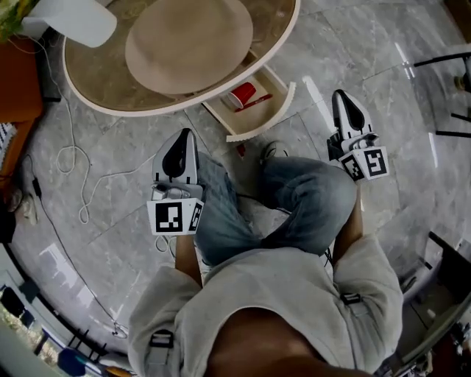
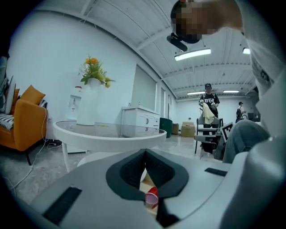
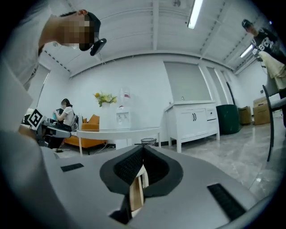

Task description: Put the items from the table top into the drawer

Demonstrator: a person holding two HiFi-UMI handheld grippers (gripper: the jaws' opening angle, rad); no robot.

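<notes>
Beyond left tongs [image 1: 187,132], red cup [image 1: 243,94]

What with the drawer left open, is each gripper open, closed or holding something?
Left gripper: closed, nothing held.
Right gripper: closed, nothing held.

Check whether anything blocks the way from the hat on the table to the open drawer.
Nothing visible stands between them. The hat lies on the table, above the drawer, which is pulled out past the table's edge. A red cup lies inside, and the hat looks wider than the drawer, so fit may be the trouble.
</notes>
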